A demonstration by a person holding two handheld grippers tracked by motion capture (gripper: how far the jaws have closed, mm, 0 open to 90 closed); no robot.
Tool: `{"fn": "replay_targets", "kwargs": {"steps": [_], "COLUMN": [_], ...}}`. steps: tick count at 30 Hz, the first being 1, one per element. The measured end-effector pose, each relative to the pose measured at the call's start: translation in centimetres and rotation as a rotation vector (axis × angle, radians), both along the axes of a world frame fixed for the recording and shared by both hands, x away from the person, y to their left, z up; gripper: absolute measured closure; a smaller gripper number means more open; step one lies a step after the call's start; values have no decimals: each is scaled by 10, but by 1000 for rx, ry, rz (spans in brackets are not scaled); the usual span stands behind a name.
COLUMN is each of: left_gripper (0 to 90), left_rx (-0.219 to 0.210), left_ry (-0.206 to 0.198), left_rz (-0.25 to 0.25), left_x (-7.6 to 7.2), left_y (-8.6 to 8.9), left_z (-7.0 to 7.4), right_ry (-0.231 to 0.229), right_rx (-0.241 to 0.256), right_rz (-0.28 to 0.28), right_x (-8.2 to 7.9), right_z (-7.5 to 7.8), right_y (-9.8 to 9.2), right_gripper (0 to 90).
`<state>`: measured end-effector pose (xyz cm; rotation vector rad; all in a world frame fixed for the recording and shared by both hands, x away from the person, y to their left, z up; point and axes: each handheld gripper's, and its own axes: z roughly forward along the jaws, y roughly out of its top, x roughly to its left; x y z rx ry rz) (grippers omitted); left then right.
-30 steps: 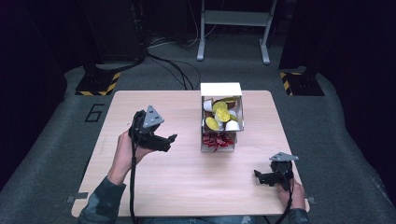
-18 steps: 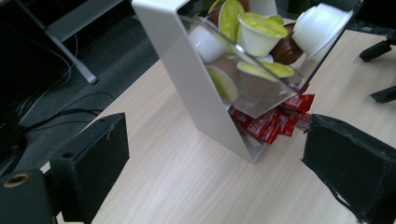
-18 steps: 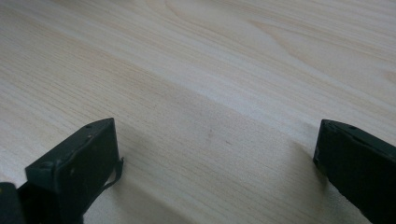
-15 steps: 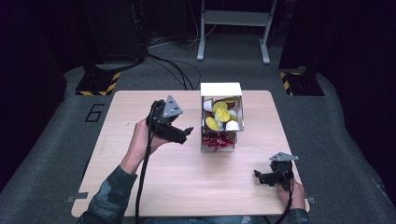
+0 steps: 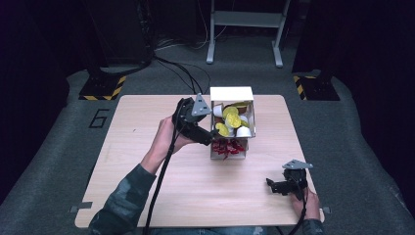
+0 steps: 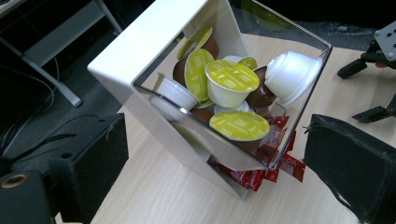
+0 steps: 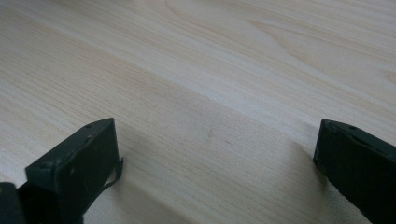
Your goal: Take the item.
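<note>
The left tool (image 5: 211, 140) has moved right, reaching the white box (image 5: 232, 93).

White box (image 5: 231, 94) with clear front sits mid-table toward the far edge, upright. Upper compartment: jumbled coffee capsules (image 6: 232, 81), yellow-green foil lids, white and brown bodies, some tipped on their sides. Lower compartment: red sachets (image 6: 261, 173) spilling out the open front onto the table.
</note>
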<state>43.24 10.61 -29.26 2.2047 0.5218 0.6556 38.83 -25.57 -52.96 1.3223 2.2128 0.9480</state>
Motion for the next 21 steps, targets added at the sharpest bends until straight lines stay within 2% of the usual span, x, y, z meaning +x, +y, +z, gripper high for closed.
{"fn": "replay_targets", "kwargs": {"steps": [7, 12, 15, 21], "left_gripper": [78, 104, 124, 149], "left_rx": [38, 50, 77, 106], "left_ry": [0, 7, 7, 26], "left_rz": [-42, -56, -68, -63], "left_x": [9, 15, 21, 31], "left_y": [-20, -30, -37, -51], "left_z": [-2, -5, -7, -12], "right_ry": [0, 0, 0, 2], "right_rx": [1, 0, 1, 2], "right_rz": [0, 0, 0, -2], "right_x": [0, 0, 0, 0], "right_z": [0, 0, 0, 0], "right_y": [0, 0, 0, 0], "right_gripper": [0, 0, 0, 0]}}
